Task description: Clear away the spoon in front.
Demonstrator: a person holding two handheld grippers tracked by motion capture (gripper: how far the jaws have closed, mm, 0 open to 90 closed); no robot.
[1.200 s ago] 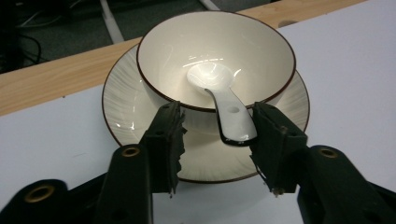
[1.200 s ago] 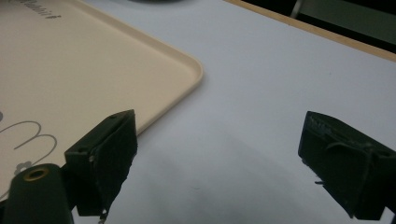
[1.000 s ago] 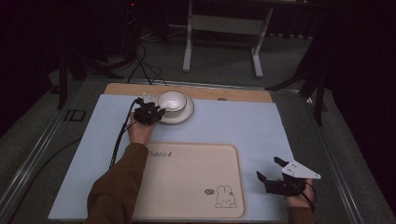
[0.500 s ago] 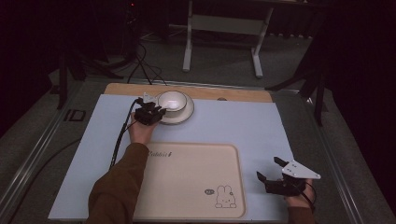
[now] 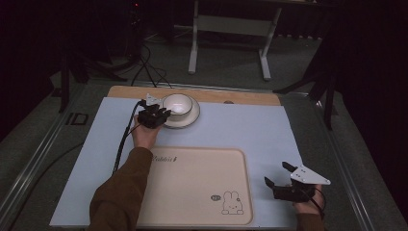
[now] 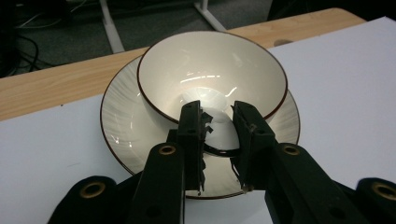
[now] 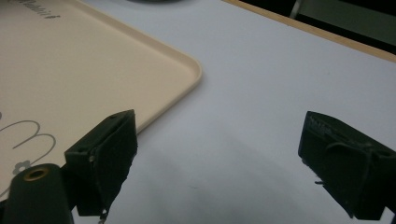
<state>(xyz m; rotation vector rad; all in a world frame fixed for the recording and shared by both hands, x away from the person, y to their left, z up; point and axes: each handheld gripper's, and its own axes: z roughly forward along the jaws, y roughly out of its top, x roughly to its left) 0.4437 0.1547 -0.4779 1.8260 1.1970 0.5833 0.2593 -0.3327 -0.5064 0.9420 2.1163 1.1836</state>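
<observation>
A white bowl [image 5: 177, 104] with a dark rim stands on a matching saucer [image 5: 191, 118] at the far edge of the pale blue mat. My left gripper [image 5: 161, 114] reaches it from the near left. In the left gripper view the bowl [image 6: 212, 70] has its near wall pinched between the jaws of my left gripper [image 6: 218, 123], one jaw inside and one outside, above the saucer [image 6: 121, 126]. My right gripper [image 5: 277, 174] hovers open near the front right, just right of the beige tray [image 5: 192, 187]. Nothing sits between the wide-apart jaws of the right gripper [image 7: 219, 140].
The beige tray [image 7: 70, 70] with a rabbit drawing [image 5: 232, 203] lies bare at the front middle of the mat. A wooden strip [image 5: 250, 97] runs along the table's far edge. Beyond it stand a metal frame [image 5: 228, 29] and floor cables [image 5: 144, 62].
</observation>
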